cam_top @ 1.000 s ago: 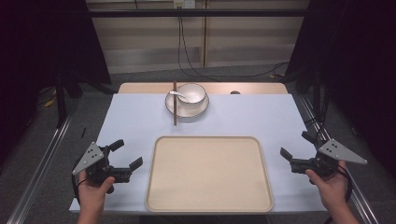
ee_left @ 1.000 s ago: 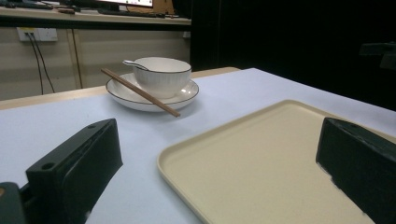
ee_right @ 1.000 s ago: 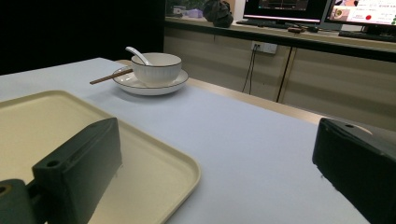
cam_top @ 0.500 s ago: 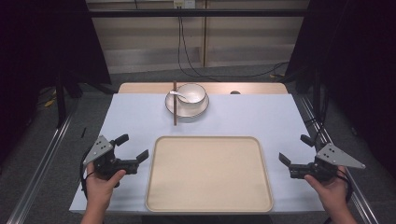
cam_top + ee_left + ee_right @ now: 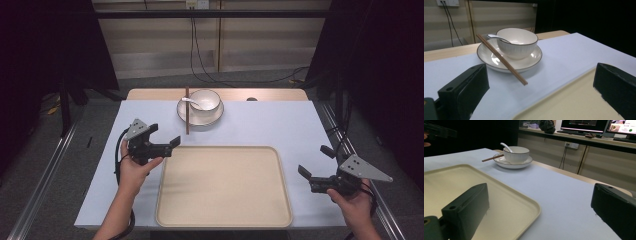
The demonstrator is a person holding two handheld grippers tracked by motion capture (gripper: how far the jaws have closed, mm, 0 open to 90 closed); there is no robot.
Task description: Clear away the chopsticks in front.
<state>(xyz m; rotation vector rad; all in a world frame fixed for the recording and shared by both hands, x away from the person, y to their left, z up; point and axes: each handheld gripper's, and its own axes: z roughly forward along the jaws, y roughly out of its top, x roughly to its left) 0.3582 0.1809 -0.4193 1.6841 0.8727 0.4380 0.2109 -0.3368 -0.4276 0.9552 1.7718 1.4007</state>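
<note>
A: Status? How far along, as far as you can judge?

B: Barely begun, imo. Tray [image 5: 224,186] sits bare at the near-mid table. Bowl [image 5: 205,99] is on its plate [image 5: 200,113] at the far side, w/ the spoon [image 5: 190,101] lying in the bowl and the chopsticks [image 5: 187,111] propped over the plate's left rim, near tips down on the blue tablecloth [image 5: 280,125]. Nothing's been lifted or set on the tray.

A: So what's left?

B: Pretty much everything. My guess: the dishware gets carried to the tray, chopsticks probably first since they're closest to the left gripper [image 5: 165,143].

A: Left hand pose?

B: Left gripper hovers just off the tray's far-left corner, above the cloth, aimed toward the far side. Jaws spread wide, nothing between them. In the left gripper view the chopsticks [image 5: 501,60] and bowl [image 5: 517,42] sit dead ahead betw. the two jaws, well apart from them, no contact yet. Forearm comes in from the near edge, angled slightly right.

A: And the right?

B: Right gripper [image 5: 315,169] is parked at the near-right of the table, just beside the tray's right rim, pointing left/far. Jaws also released, empty. In the right gripper view the tray's corner [image 5: 531,207] lies betw. the jaws, and the bowl [image 5: 516,153] and plate are far off.

A: Either one committed to a grasp?

B: Not yet. Left looks lined up for an approach; right looks idle.
</note>
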